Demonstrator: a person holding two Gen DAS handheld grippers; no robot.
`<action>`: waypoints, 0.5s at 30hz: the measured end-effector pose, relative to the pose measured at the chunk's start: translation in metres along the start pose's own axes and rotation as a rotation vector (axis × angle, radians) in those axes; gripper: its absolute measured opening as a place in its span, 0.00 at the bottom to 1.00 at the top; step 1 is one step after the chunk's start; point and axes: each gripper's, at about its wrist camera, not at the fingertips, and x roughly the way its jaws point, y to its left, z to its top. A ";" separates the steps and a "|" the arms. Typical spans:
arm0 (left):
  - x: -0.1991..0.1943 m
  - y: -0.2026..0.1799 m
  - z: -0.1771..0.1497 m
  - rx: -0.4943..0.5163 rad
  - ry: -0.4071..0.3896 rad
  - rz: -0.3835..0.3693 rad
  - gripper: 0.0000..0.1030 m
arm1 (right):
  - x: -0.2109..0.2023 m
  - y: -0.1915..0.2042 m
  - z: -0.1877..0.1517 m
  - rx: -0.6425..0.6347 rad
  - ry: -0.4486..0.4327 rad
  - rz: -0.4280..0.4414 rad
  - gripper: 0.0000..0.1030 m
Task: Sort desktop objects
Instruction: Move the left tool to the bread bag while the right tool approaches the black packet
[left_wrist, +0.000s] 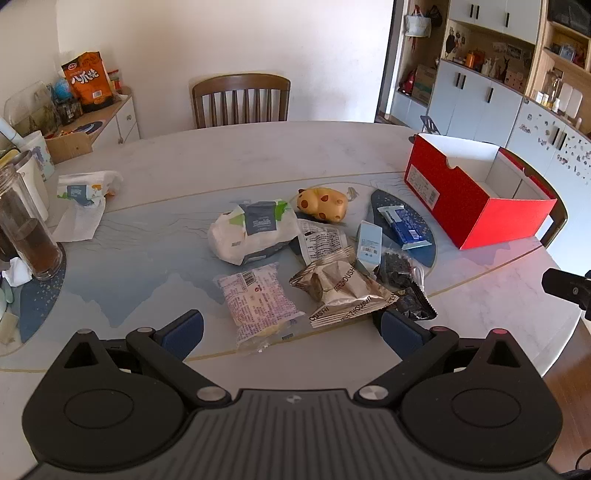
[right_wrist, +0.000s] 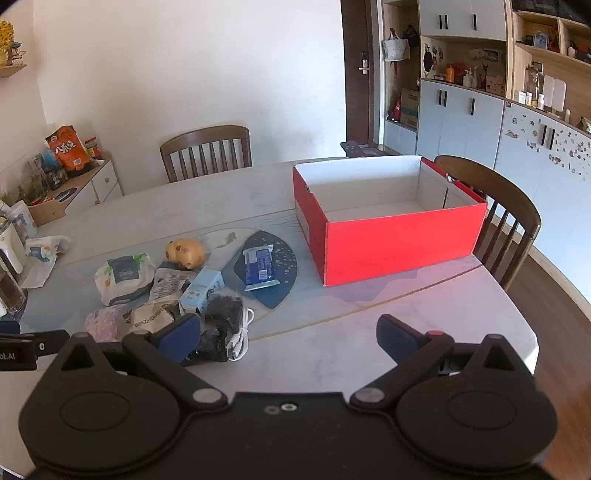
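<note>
A pile of snack packets lies on the table: a pink-printed packet (left_wrist: 258, 306), a brown foil packet (left_wrist: 343, 291), a white wipes pack (left_wrist: 255, 230), a yellow spotted toy (left_wrist: 324, 204), a light blue carton (left_wrist: 370, 243), a blue bar wrapper (left_wrist: 404, 225) and a black packet (left_wrist: 400, 271). An open red box (right_wrist: 391, 240) stands to the right, empty inside. My left gripper (left_wrist: 291, 330) is open just in front of the pink packet. My right gripper (right_wrist: 288, 338) is open over bare table in front of the box, right of the pile (right_wrist: 184, 291).
A glass jar (left_wrist: 26, 229), a white mug and a crumpled wrapper on a tissue (left_wrist: 86, 192) sit at the table's left. Wooden chairs (left_wrist: 240, 98) stand behind and to the right. A white cable (right_wrist: 242, 338) lies by the black packet. A side cabinet with snacks is far left.
</note>
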 end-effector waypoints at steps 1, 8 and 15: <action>0.000 0.001 0.000 -0.004 -0.001 -0.003 1.00 | 0.000 0.000 0.000 -0.001 0.001 0.000 0.99; -0.001 0.007 0.000 -0.020 -0.007 -0.017 1.00 | 0.001 0.006 0.000 -0.003 0.005 -0.004 0.99; -0.002 0.014 0.001 -0.030 -0.018 -0.031 1.00 | 0.005 0.012 0.001 -0.007 0.007 -0.007 0.99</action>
